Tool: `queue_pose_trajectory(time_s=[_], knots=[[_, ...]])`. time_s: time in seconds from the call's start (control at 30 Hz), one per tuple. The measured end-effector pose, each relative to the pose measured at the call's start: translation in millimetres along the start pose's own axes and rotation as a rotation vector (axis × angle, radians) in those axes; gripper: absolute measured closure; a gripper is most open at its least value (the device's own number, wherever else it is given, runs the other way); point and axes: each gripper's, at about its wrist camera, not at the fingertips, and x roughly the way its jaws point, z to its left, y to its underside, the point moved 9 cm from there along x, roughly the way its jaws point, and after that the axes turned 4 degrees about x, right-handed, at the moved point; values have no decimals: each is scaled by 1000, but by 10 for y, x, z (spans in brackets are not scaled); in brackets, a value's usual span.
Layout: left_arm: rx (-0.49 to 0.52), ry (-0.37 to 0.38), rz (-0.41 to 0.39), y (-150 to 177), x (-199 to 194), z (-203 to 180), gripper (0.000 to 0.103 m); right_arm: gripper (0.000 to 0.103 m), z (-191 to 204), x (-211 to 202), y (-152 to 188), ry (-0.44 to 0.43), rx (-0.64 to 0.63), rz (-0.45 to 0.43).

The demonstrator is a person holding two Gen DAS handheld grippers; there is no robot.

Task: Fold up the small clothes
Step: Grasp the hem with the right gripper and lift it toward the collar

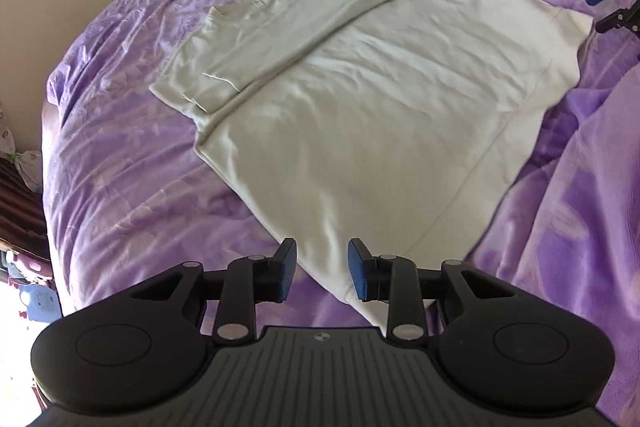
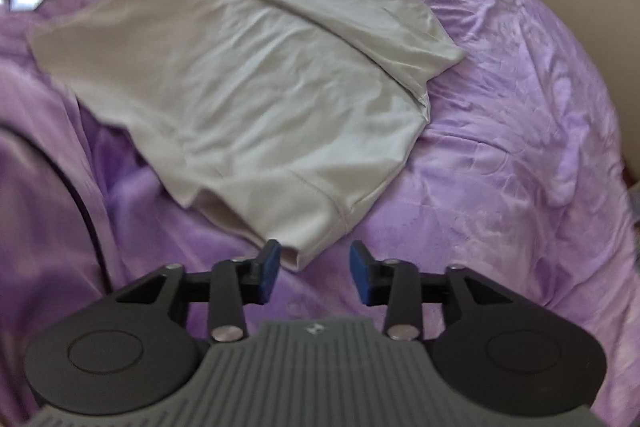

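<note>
Both tools agape, empty: left tool, right tool. Risk: shirt hem slips on soft bedspread, fold skews.

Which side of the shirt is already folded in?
The far side of the shirt: its folded strip lies doubled over the body. The near side beside the left gripper lies in a single flat layer.

Bare purple bed is lying open all around the flat shirt; nothing is standing between either hand-held gripper and the shirt's edges.
</note>
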Motion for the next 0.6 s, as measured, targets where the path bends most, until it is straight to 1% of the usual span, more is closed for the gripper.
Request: queue_pose_trajectory(time_s=[0.03,0.17,0.3,0.37,0.43,0.47,0.5,0.53,0.6], knots=[[2,1,0,10,7,-31,67,67,-4,31,15,21,-21,3],[-1,20,-3,-8,41,-121,67,67,-9,152,57,60,-56,22],[4,34,-6,-28,55,-193,66,67,13,195,-69,83,-58,-19],[3,40,-9,-25,59,-219,66,68,44,221,-130,94,-77,-24],[1,45,-10,-12,64,-231,65,76,45,261,-155,122,-104,-19],[-1,47,-8,1,71,-229,64,91,26,261,-156,144,-115,-18],[-3,50,-5,22,80,-229,64,102,-10,234,-156,160,-113,-28],[-3,54,1,39,92,-225,64,102,-54,179,-155,155,-93,-40],[1,61,14,76,123,-220,64,103,-122,49,-132,117,-41,-51]])
